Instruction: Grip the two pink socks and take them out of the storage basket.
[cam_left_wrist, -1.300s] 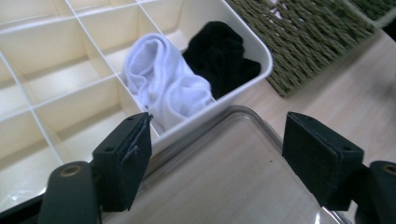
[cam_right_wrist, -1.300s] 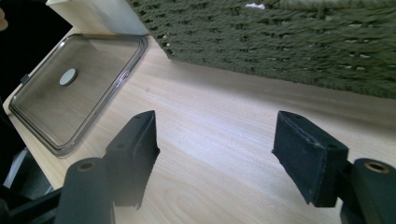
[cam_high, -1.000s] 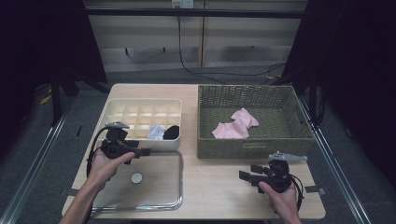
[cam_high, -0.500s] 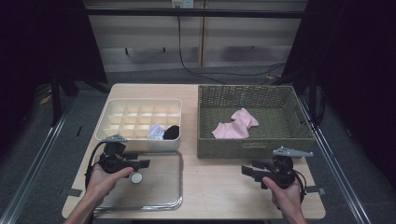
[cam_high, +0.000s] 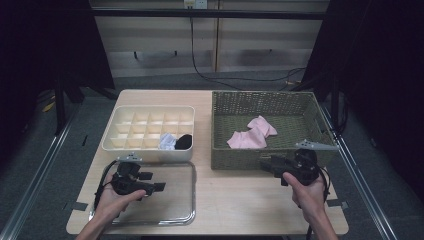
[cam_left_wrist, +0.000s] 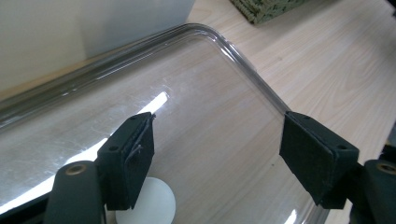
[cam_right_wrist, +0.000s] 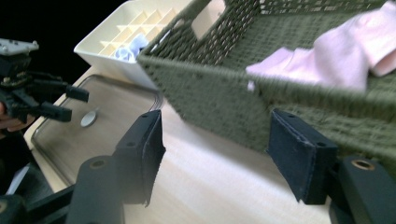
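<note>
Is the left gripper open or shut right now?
Open. In its own view the left gripper's pads stand wide apart above the clear lid, with nothing between them.

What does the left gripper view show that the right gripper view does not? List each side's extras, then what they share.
Left gripper view: the open left tongs seen close up over the clear tray, with glare streaks on its surface and the white disc just below one pad.

Right gripper view: the open right tongs, the pink cloth inside the green woven basket, the compartments of the cream divided box, and the left tongs seen from farther off.

Both: the clear tray, the white disc, the wooden table and part of the basket.
</note>
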